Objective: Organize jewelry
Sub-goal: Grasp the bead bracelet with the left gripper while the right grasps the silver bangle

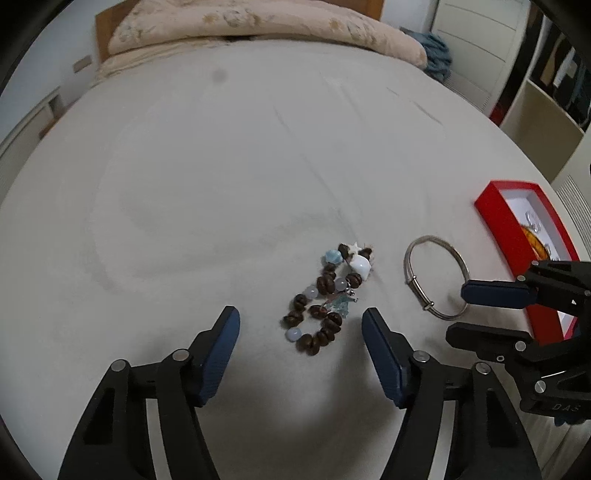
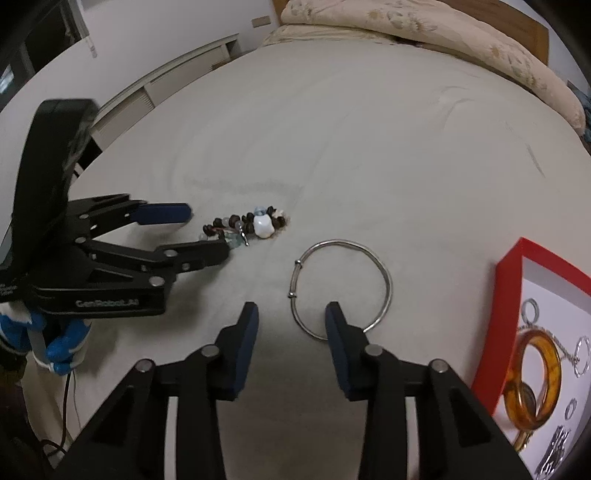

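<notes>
A brown-bead bracelet (image 1: 325, 300) with pale blue beads and a white charm lies on the grey bed sheet, just ahead of my open, empty left gripper (image 1: 301, 321). It also shows in the right wrist view (image 2: 246, 224). A thin silver bangle (image 1: 436, 277) lies to its right. My right gripper (image 2: 291, 310) is open over the bangle's (image 2: 340, 286) near edge, with its right finger crossing the rim. A red jewelry box (image 2: 517, 280) with a white lining stands at the right, holding an amber bangle (image 2: 535, 380) and small silver rings.
The bed sheet (image 1: 221, 184) stretches far ahead. A beige folded quilt (image 1: 240, 26) lies at the headboard end. White shelves (image 1: 546, 110) stand to the right of the bed, and a low white cabinet (image 2: 166, 81) to the left.
</notes>
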A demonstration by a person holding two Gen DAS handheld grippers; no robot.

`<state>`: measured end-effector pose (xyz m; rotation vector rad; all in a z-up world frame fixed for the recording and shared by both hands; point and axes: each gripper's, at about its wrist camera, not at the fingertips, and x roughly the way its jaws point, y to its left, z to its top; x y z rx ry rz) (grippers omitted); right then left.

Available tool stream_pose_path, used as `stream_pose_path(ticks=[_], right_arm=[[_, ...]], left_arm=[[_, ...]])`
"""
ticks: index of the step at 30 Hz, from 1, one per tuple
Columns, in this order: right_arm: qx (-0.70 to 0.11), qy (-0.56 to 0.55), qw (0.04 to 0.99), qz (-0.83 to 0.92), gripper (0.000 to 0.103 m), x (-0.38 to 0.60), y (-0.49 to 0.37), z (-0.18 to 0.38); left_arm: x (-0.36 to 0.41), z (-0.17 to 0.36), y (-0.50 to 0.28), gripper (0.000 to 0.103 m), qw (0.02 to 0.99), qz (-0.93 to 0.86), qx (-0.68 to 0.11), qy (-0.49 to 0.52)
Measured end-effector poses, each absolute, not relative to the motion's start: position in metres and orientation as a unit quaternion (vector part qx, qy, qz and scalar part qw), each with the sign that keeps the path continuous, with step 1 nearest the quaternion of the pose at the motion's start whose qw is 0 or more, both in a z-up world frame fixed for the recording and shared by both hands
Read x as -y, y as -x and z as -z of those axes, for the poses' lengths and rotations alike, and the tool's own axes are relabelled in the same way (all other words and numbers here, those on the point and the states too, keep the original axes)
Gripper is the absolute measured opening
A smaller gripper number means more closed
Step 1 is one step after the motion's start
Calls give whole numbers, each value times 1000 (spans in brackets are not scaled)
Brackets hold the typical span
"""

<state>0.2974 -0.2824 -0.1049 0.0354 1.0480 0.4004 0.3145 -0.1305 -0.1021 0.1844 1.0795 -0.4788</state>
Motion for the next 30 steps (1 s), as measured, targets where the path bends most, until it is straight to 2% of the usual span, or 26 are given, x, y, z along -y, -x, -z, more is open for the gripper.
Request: stream_pose_path(ticks=[5, 11, 17, 22, 24, 30], right_arm=[[-507, 2, 839, -198, 25, 275, -304, 113], [-514, 22, 834, -199, 23, 264, -312, 121], [-523, 41, 828, -199, 21, 258, -321, 129], [-524, 41, 828, -194, 10, 253, -320, 131], [-521, 39, 831, -193, 6, 252, -319, 131], [-513, 16, 835, -199, 6, 255, -301, 130]], left_arm=[[135, 110, -318, 64, 826, 228, -505, -100], [137, 112, -320, 55, 829, 228, -499, -113], [138, 113, -318, 38, 833, 225, -491, -120], [141, 110, -310, 20, 833, 227, -488, -132], [142, 109, -307, 17, 832, 226, -487, -136], [142, 105, -299, 16, 833, 222, -485, -148]])
